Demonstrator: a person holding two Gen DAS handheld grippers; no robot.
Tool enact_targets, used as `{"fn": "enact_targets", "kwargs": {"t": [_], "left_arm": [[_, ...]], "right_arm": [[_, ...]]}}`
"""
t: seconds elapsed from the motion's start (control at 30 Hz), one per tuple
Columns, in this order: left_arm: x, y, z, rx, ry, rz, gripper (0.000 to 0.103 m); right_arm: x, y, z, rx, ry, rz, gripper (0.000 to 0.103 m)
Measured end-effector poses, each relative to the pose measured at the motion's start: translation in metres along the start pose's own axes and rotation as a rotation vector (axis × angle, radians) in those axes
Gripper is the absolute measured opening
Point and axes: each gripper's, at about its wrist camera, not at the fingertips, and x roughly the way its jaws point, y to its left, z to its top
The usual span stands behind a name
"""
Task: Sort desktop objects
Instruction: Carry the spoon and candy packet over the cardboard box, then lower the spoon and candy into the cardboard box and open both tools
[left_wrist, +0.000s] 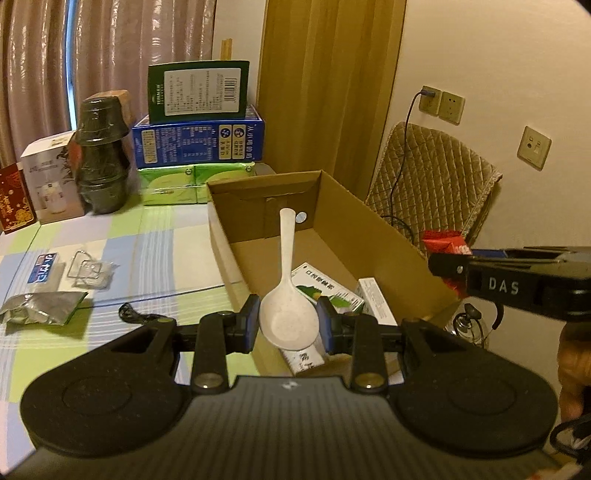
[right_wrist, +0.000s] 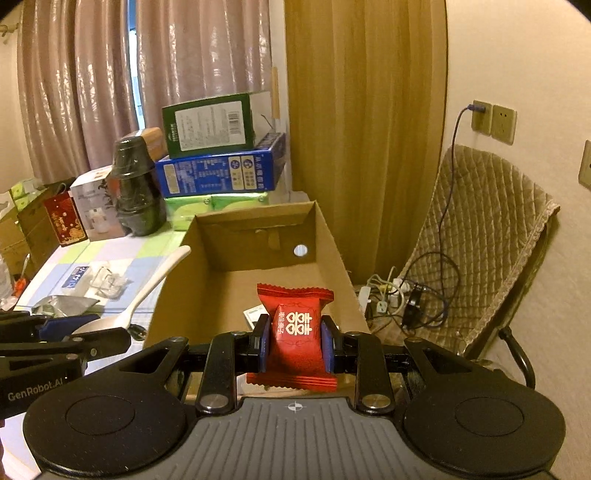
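Looking out over a checked tablecloth (left_wrist: 110, 236) under pinkish curtains (left_wrist: 92, 48). Spotting, far to the left of the left gripper (left_wrist: 288, 321), a foil pouch (left_wrist: 40, 306), a blue packet (left_wrist: 42, 266) and a clear wrapper (left_wrist: 90, 271) lying on the cloth. Pinching a white spoon (left_wrist: 288, 295) by its bowl, handle pointing ahead over the cardboard box (left_wrist: 376, 221), with small cartons (left_wrist: 328, 291) lying inside just below. Over on the right, clamping a red candy packet (right_wrist: 293, 332) tight in the right gripper (right_wrist: 293, 341), hovering above the box's near end.
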Motion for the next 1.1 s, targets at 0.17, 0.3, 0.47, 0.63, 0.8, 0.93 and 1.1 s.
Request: {"fn": "enact_targets", "kwargs": {"t": [0.17, 0.3, 0.47, 0.63, 0.8, 0.93, 1.1], "left_arm": [[0.014, -0.003, 0.006, -0.002, 0.007, -0.005, 0.028], [0.025, -0.004, 0.008, 0.000, 0.016, -0.008, 0.028], [0.035, -0.004, 0.010, 0.005, 0.020, -0.009, 0.025], [0.048, -0.004, 0.015, 0.021, 0.023, -0.014, 0.023], [0.044, 0.011, 0.018, -0.013, 0.006, 0.003, 0.024], [0.036, 0.026, 0.016, -0.041, 0.001, 0.028, 0.029], [0.026, 0.046, 0.009, -0.081, 0.003, 0.060, 0.034]], "right_arm": [[0.012, -0.006, 0.003, 0.002, 0.011, 0.006, 0.025], [0.022, -0.008, 0.006, 0.000, 0.018, 0.009, 0.025], [0.034, -0.011, 0.007, 0.000, 0.029, 0.010, 0.025], [0.042, -0.012, 0.007, 0.007, 0.038, 0.007, 0.025], [0.045, -0.013, 0.007, 0.012, 0.046, 0.011, 0.025], [0.048, -0.010, 0.006, 0.019, 0.056, 0.028, 0.025], [0.050, -0.004, 0.009, 0.042, 0.054, 0.083, 0.026]]}}
